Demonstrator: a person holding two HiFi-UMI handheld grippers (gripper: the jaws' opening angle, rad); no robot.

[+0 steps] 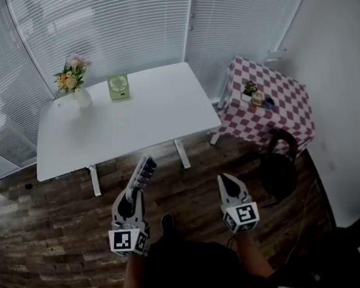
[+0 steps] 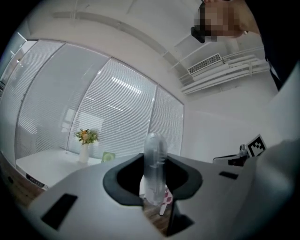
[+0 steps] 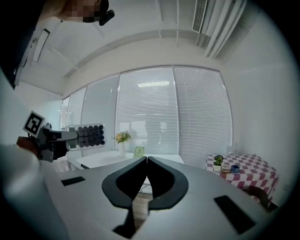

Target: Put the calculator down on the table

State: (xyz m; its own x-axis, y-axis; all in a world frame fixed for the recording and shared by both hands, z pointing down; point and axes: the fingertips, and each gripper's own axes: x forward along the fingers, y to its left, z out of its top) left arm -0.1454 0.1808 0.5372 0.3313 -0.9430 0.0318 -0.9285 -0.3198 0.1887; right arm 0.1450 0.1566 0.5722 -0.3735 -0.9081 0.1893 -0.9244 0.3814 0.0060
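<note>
A pale calculator [image 1: 145, 169] with dark round keys sticks out forward from my left gripper [image 1: 135, 192], which is shut on its near end. Both hang over the brick-pattern floor, short of the white table [image 1: 163, 119]. In the left gripper view the calculator [image 2: 154, 147] stands edge-on between the jaws, clamped. My right gripper [image 1: 227, 181] floats beside it to the right, shut and empty; its jaw tips meet in the right gripper view [image 3: 146, 160]. That view also shows the calculator [image 3: 90, 135] at the left, key side facing.
On the table's far left stand a white vase of flowers [image 1: 74, 81] and a small green fan [image 1: 118, 87]. A checkered side table [image 1: 273, 104] with small pots sits at the right, a dark round seat [image 1: 278, 170] before it. Window blinds [image 1: 118, 23] run behind.
</note>
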